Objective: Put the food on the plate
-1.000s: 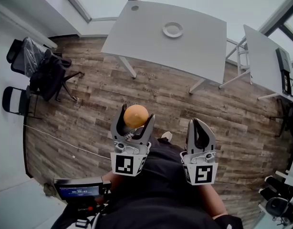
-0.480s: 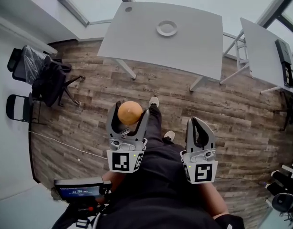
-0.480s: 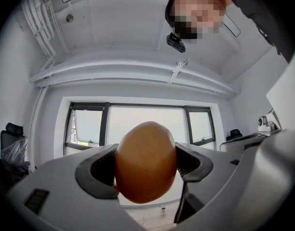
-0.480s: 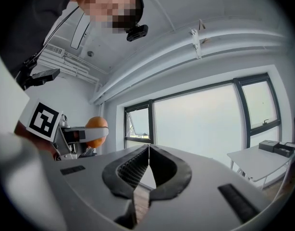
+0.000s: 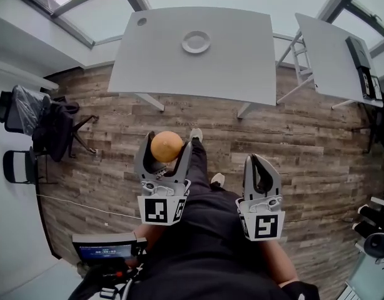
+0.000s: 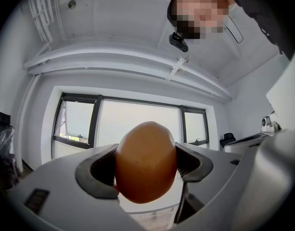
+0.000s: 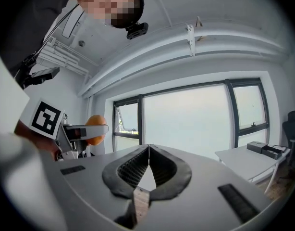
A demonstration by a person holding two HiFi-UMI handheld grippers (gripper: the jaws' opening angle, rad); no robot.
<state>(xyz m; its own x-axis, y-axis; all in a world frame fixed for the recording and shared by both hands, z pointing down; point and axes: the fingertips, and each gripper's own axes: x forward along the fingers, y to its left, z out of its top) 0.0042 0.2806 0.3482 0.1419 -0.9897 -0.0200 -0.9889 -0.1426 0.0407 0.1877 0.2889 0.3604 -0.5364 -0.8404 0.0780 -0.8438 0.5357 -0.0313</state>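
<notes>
My left gripper (image 5: 165, 147) is shut on an orange round fruit (image 5: 166, 146), held over the wooden floor. In the left gripper view the orange (image 6: 145, 168) fills the gap between both pads. My right gripper (image 5: 261, 162) is shut and empty, its tips meeting in the right gripper view (image 7: 148, 148); the orange (image 7: 93, 129) shows at that view's left. A white plate (image 5: 196, 42) lies on the grey table (image 5: 242, 61) ahead, well beyond both grippers.
A second table (image 5: 329, 55) stands at the right with dark devices on it. Black chairs (image 5: 35, 114) with clothing stand at the left by the wall. A cable runs across the floor at the left. Windows lie beyond the tables.
The table and plate have shifted left and nearer in the head view as the person walks toward them. Both grippers have stayed as they were, the orange still held.
</notes>
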